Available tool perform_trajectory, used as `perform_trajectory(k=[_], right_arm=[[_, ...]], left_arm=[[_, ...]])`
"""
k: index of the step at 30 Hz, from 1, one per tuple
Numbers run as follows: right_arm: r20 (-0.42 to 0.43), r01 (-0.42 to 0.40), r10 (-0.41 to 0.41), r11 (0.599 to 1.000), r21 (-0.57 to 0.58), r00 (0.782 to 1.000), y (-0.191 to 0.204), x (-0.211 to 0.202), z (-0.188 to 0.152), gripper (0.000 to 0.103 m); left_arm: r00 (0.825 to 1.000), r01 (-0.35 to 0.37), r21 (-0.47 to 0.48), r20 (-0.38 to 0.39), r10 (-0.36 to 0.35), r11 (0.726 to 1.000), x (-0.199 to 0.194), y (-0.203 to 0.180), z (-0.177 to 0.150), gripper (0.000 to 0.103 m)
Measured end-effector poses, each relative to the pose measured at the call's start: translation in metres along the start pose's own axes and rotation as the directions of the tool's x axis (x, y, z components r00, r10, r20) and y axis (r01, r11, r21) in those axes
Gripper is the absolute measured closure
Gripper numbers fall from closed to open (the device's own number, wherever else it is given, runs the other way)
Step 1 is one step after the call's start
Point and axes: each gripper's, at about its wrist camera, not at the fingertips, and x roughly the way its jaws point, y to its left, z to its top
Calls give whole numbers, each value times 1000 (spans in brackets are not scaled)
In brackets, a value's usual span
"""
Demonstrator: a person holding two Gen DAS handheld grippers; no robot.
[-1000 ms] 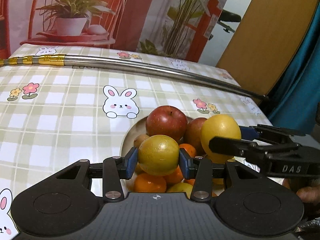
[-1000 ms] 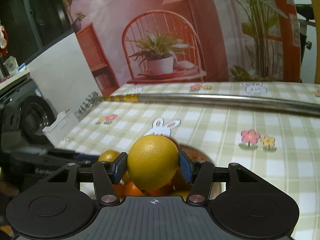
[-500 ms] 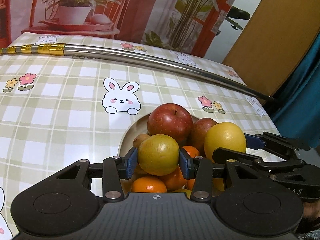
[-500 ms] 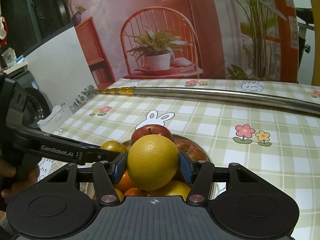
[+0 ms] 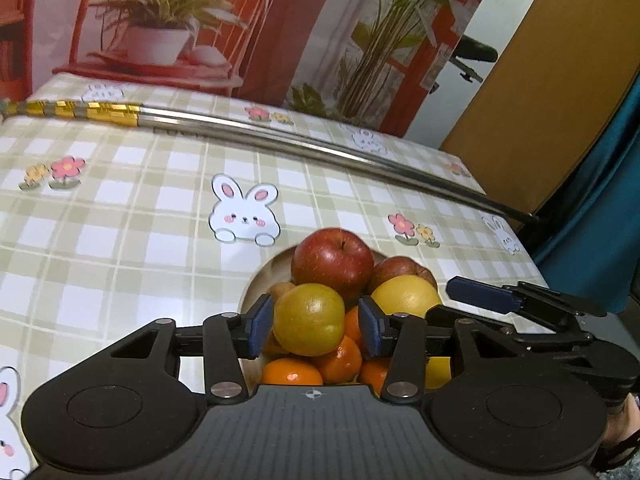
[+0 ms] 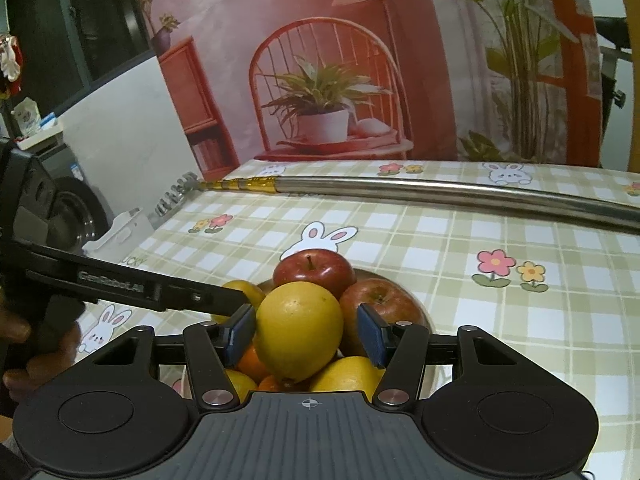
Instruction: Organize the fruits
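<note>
A plate (image 5: 256,292) piled with fruit sits on the checked tablecloth. A red apple (image 5: 331,261) tops the far side, a second red apple (image 6: 380,306) lies beside it, and several small oranges (image 5: 292,372) lie below. My left gripper (image 5: 314,322) stands open around a yellow-green fruit (image 5: 309,319) that rests on the pile, with small gaps at both pads. My right gripper (image 6: 306,330) stands open around a large yellow fruit (image 6: 299,330) resting on the pile; it also shows in the left wrist view (image 5: 406,296).
A long steel rod with a gold end (image 5: 280,140) lies across the far part of the table. A white box (image 6: 124,232) and a dark machine (image 6: 68,216) stand off the table's left edge. A brown panel (image 5: 540,100) and a teal curtain (image 5: 600,220) stand at the right.
Both grippers have lowered their fruit onto the pile and opened slightly, so both fruits are let go. The right gripper has come in closer over the plate.
</note>
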Motion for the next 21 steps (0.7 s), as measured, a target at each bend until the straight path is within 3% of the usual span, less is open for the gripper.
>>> perform_trajectory(k=[2, 5, 8, 10, 13, 17, 21], right_arm=[[10, 11, -11, 1000, 1, 1000, 0, -4, 2, 51], [34, 36, -36, 999, -2, 999, 0, -14, 7, 50], [72, 97, -96, 995, -15, 993, 0, -28, 18, 37], [107, 118, -115, 993, -21, 988, 0, -39, 26, 23], [176, 154, -144, 987, -47, 974, 1, -60, 42, 0], [219, 206, -193, 978, -35, 956, 2, -88, 66, 0], [288, 285, -258, 957, -53, 922, 16, -116, 87, 0]], left_arm=[[999, -29, 20, 25, 29, 999, -10, -5, 3, 46], [995, -57, 30, 81, 54, 998, -29, -14, 9, 33], [983, -90, 48, 167, 81, 995, -52, -26, 17, 19], [960, -169, 75, 238, 147, 983, -68, -38, 23, 9], [930, -230, 93, 314, 191, 969, -94, -54, 31, 4], [916, -194, 94, 374, 145, 977, -130, -70, 40, 0], [901, -207, 133, 412, 136, 969, -154, -89, 46, 0]])
